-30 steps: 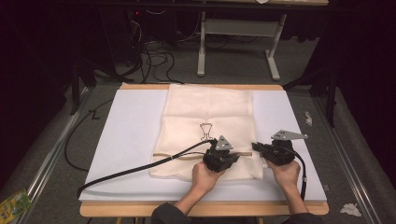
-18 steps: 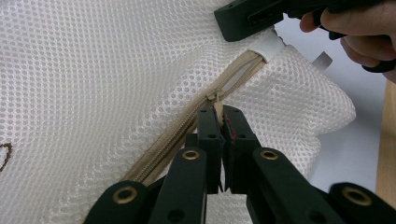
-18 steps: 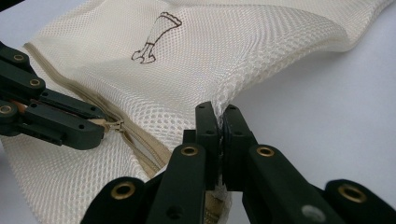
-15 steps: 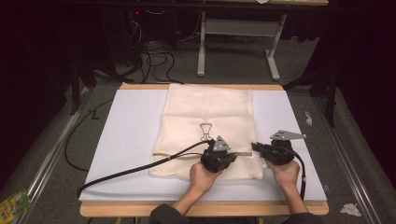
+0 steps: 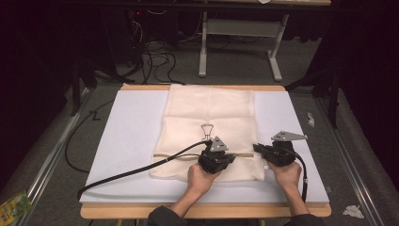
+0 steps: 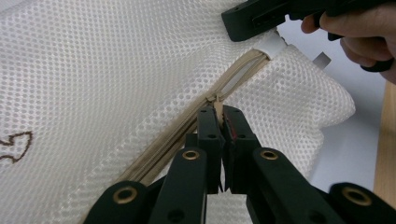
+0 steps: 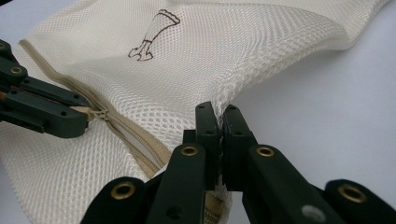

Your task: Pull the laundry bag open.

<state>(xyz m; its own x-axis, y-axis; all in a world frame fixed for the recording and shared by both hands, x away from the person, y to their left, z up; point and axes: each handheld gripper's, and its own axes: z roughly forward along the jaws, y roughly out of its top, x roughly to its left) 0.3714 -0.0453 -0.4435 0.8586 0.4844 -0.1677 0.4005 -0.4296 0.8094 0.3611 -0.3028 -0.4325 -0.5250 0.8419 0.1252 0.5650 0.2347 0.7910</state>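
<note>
Two grippers worked a mesh laundry bag (image 5: 209, 122) lying mid-table: the left gripper (image 6: 218, 122) pinched the zipper pull (image 6: 217, 108), the right gripper (image 7: 219, 122) clamped the bag's edge, apparently mid-zip, needing a steady pull next.

This looks like a lab or recording room set up for data capture. A wooden-edged counter (image 5: 207, 210) topped with a white foam sheet (image 5: 127, 141) stands on grey carpet floor (image 5: 235, 66), ringed by darkness. Behind it, tangled black cables (image 5: 150, 56) run over the floor beside the white metal legs of a second desk (image 5: 203, 52), and metal rails (image 5: 49, 155) flank the counter.
</note>
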